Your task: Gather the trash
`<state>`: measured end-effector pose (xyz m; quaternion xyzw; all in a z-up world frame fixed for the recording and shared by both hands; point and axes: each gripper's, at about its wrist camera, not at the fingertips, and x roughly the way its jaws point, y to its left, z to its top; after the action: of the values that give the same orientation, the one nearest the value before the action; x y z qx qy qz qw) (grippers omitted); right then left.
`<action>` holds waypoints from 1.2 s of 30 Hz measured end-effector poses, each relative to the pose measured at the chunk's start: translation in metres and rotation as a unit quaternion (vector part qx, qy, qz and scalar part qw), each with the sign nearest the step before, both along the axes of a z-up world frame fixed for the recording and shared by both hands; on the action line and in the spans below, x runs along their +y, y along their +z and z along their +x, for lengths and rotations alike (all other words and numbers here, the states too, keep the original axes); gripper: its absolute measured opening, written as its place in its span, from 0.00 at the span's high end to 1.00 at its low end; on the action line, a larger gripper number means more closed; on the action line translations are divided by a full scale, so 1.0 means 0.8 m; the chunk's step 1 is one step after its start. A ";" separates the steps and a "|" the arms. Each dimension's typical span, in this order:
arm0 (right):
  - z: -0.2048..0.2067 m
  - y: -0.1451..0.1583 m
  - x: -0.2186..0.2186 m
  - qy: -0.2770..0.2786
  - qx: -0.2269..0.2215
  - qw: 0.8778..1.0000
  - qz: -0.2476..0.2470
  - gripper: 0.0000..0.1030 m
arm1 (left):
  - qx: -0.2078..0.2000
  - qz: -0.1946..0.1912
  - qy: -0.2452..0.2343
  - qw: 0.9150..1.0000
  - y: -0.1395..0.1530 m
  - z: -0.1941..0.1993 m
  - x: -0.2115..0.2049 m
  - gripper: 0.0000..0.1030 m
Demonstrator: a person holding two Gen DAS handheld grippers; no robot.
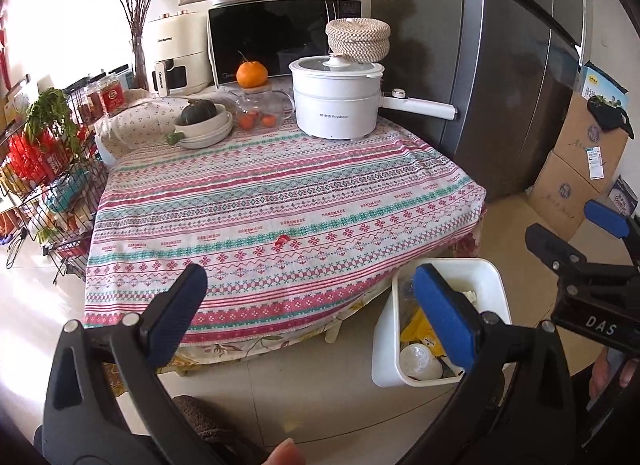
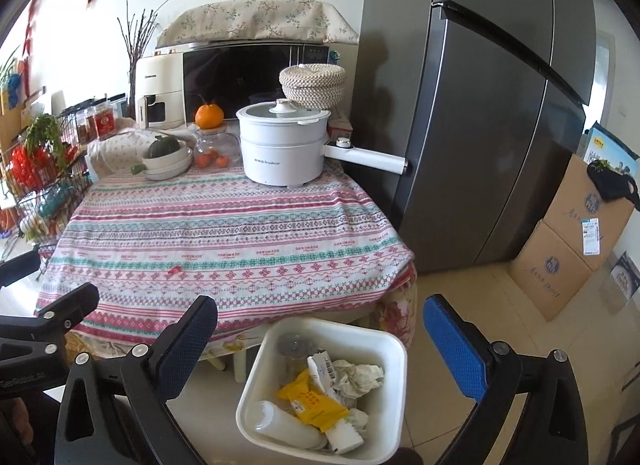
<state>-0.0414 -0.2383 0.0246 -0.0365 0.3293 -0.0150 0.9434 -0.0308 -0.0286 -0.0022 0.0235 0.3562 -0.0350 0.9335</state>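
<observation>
A white trash bin (image 2: pixel 340 330) stands on the floor at the table's near right corner. It holds a yellow packet (image 2: pixel 316 401), crumpled paper (image 2: pixel 356 377), a white plastic bottle (image 2: pixel 280 425) and other scraps. My right gripper (image 2: pixel 324 329) hangs open above the bin with nothing between its fingers. My left gripper (image 1: pixel 312 305) is open and empty over the table's near edge, left of the bin (image 1: pixel 492 285). A small red scrap (image 1: pixel 282 241) lies on the striped tablecloth (image 1: pixel 280 193). In the left wrist view, the right gripper (image 1: pixel 576 229) shows at the right edge.
At the back of the table stand a white electric pot (image 1: pixel 336 105) with a long handle, stacked bowls with a squash (image 1: pixel 204 125), a glass jar (image 1: pixel 260 105), a microwave (image 1: pixel 272 37) and an air fryer (image 1: pixel 176 53). A grey fridge (image 2: pixel 480 125) and cardboard boxes (image 2: pixel 568 245) are right, a wire rack (image 1: pixel 48 185) left.
</observation>
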 end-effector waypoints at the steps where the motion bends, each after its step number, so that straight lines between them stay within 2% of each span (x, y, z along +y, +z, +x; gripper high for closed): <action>1: 0.002 -0.001 0.001 0.000 0.002 1.000 0.001 0.00 | 0.001 -0.001 0.000 1.000 -0.001 0.000 0.001 0.01; 9: 0.004 -0.006 0.004 -0.007 0.001 1.000 0.000 0.00 | 0.008 -0.014 -0.015 1.000 -0.004 -0.002 -0.001 0.01; 36: 0.004 -0.011 0.007 -0.005 0.006 1.000 -0.005 0.00 | 0.006 -0.012 -0.022 1.000 -0.002 -0.005 -0.006 0.01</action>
<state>-0.0383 -0.2324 0.0161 -0.0396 0.3349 -0.0209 0.9412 -0.0352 -0.0331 -0.0039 0.0200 0.3603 -0.0595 0.9307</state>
